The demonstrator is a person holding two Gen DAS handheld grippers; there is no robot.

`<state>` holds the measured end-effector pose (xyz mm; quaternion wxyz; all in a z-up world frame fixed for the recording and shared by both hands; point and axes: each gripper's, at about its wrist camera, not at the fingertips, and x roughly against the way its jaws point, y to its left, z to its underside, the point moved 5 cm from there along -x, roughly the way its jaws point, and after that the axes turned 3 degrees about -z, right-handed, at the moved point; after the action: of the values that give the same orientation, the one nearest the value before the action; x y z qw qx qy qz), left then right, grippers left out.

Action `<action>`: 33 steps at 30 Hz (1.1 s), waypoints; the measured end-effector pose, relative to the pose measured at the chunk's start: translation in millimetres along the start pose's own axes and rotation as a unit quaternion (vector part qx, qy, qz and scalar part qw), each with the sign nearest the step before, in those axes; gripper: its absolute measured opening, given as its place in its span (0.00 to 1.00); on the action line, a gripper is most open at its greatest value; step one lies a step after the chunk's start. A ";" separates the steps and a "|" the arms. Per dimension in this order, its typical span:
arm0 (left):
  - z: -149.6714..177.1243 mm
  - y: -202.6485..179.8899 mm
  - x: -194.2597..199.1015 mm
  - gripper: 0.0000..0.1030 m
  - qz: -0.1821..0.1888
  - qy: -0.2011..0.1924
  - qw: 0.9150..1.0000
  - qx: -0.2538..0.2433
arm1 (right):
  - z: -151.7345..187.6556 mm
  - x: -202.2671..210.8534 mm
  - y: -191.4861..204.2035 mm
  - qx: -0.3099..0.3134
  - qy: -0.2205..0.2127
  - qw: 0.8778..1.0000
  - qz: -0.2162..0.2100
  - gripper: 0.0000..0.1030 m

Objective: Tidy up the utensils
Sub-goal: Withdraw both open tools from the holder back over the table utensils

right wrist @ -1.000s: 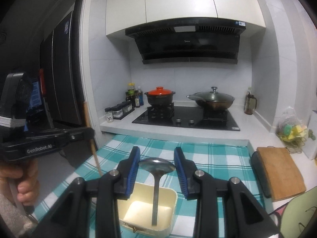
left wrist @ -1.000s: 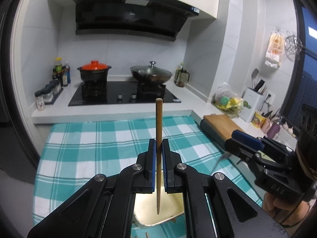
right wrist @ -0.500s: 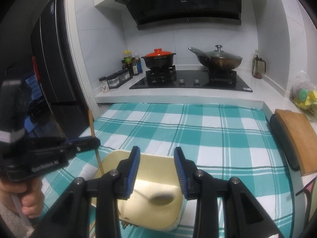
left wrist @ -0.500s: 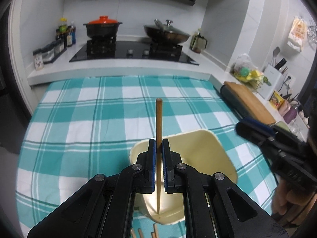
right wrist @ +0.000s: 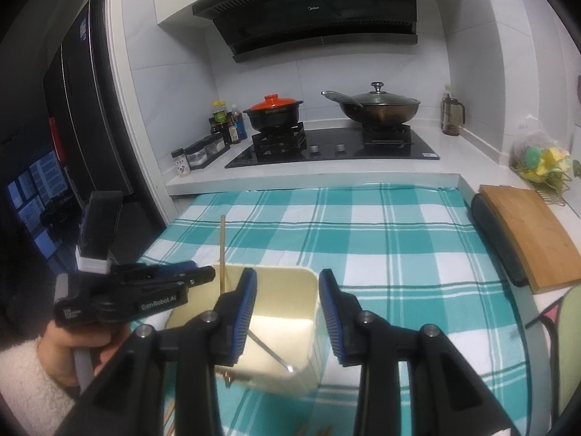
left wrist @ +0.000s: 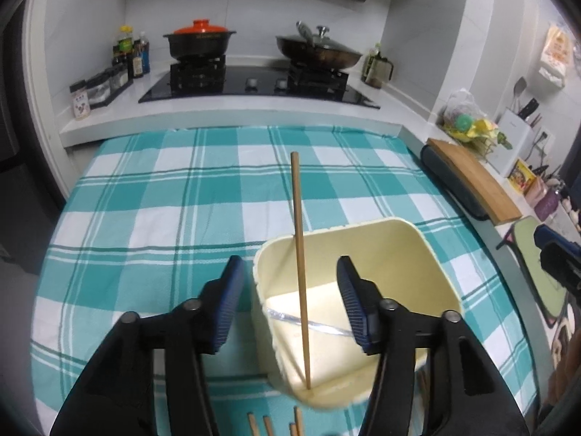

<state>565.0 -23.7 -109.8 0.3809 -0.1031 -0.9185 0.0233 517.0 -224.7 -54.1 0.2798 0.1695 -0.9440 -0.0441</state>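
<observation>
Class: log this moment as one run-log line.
left gripper: open | chopstick: standing in cream bin | right gripper: open | ladle: in bin

White tiled walls (right wrist: 181, 83), black range hood (right wrist: 312, 11), black glass hob (right wrist: 334, 149) stood behind teal checked tablecloth (left wrist: 163, 196).

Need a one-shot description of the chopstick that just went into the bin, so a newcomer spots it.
On the teal checked tablecloth sits a cream plastic bin. The wooden chopstick stands nearly upright inside, tip on the bin floor, between the open left gripper fingers. Other sticks lie flat on the cloth.
</observation>
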 end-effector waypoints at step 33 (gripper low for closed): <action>329.6 62.4 129.1 0.97 -0.120 0.077 0.985 0.095 | 306.6 110.2 -27.2 -0.082 0.135 0.978 0.135 0.64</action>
<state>254.6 75.8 -261.3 0.4591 0.0429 -0.8855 0.0568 271.9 -291.7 -259.8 0.4205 0.0215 -0.9051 -0.0596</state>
